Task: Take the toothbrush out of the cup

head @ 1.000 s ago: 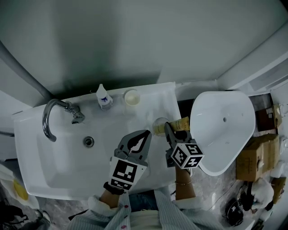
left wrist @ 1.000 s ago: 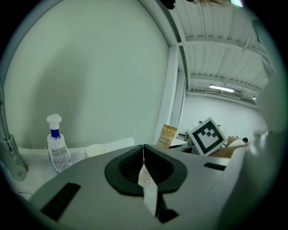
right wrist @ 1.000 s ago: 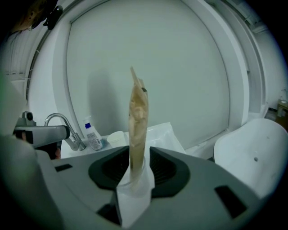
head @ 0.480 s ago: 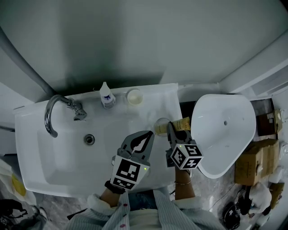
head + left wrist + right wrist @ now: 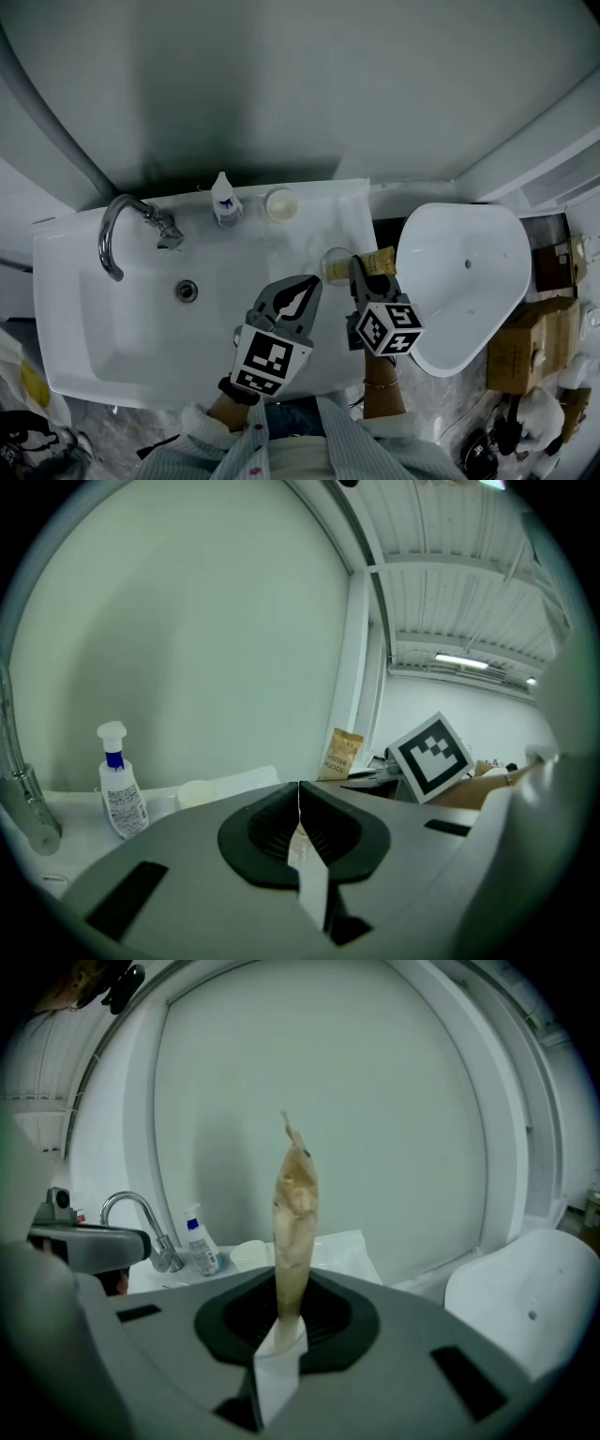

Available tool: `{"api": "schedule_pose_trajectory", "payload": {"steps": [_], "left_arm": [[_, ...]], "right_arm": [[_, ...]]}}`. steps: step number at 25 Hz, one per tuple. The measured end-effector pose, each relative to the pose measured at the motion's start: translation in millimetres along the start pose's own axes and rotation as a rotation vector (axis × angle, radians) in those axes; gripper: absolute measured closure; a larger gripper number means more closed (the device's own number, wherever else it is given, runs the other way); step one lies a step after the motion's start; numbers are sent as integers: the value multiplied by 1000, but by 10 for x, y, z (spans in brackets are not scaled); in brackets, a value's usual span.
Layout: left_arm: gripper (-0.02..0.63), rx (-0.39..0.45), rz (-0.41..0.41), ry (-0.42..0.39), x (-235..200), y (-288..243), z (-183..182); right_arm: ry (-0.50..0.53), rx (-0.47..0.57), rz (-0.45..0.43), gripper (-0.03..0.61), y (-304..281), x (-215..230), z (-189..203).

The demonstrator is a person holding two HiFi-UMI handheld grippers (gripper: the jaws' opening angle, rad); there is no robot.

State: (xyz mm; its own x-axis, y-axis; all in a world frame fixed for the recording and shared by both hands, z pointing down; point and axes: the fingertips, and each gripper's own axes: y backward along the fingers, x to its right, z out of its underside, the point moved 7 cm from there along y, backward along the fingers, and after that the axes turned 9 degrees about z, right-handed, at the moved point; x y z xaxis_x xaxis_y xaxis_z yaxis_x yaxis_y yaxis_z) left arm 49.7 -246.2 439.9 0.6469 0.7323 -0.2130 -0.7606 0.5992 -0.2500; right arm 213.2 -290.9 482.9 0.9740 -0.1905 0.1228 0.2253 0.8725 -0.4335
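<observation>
A tan paper toothbrush packet (image 5: 379, 259) leans out of a clear glass cup (image 5: 333, 263) on the right ledge of the white sink (image 5: 112, 328). My right gripper (image 5: 357, 266) is at the cup, and its jaws are closing with the packet pinched between them. In the right gripper view the packet (image 5: 293, 1206) stands upright out of the jaws. My left gripper (image 5: 303, 285) hovers over the basin's right side, shut and holding nothing. From the left gripper view the packet (image 5: 342, 753) appears beside the right gripper's marker cube (image 5: 430, 757).
A chrome faucet (image 5: 117, 236) curves over the basin at the left, above the drain (image 5: 187, 290). A spray bottle (image 5: 223, 200) and a small white jar (image 5: 279, 202) stand on the back ledge. A white toilet (image 5: 464, 281) and cardboard boxes (image 5: 530, 328) lie to the right.
The right gripper's jaws have drawn together around the packet at the cup. The left gripper has stayed where it was. The head view has shifted slightly.
</observation>
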Motion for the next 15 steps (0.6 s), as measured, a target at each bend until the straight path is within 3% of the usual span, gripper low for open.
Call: {"api": "schedule_pose_trajectory", "payload": {"steps": [15], "left_arm": [[597,38,-66,-36,274,248,-137]], "right_arm": [[21,95,-69,528,367,-96,-268]]}}
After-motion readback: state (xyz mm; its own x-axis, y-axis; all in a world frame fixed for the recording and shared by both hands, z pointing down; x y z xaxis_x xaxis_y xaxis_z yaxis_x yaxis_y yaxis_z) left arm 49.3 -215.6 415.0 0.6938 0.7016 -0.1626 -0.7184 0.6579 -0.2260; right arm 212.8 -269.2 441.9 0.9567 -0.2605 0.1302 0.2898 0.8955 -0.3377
